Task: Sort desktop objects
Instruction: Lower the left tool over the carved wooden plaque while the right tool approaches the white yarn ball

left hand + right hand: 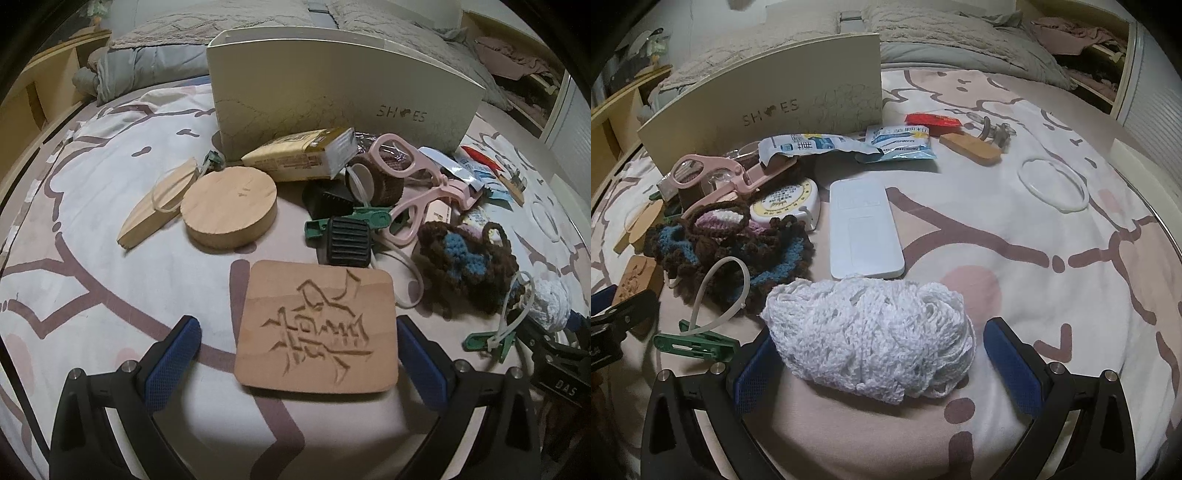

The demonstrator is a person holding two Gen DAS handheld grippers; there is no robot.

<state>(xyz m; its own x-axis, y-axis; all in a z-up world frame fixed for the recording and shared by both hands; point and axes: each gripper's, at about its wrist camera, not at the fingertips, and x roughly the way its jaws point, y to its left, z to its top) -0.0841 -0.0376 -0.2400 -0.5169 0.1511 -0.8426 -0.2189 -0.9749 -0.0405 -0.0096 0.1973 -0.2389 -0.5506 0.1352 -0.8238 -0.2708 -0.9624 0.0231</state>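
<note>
Both grippers were wide open: left gripper [299,350] straddled carved wood plaque [317,326], right gripper [875,354] the white yarn bundle [868,336]. Risk: flat plaque w/ low edges could slip the pads on soft bedsheet [110,288]; yarn might snag.

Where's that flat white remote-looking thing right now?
In the right wrist view, the white remote lies flat at centre, just beyond the white knitted bundle, right of the yellow tape measure.

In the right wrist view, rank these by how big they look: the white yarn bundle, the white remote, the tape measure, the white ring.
1. White yarn bundle, though nearest the camera.
2. White remote.
3. White ring and tape measure look similar; unranked.
</note>
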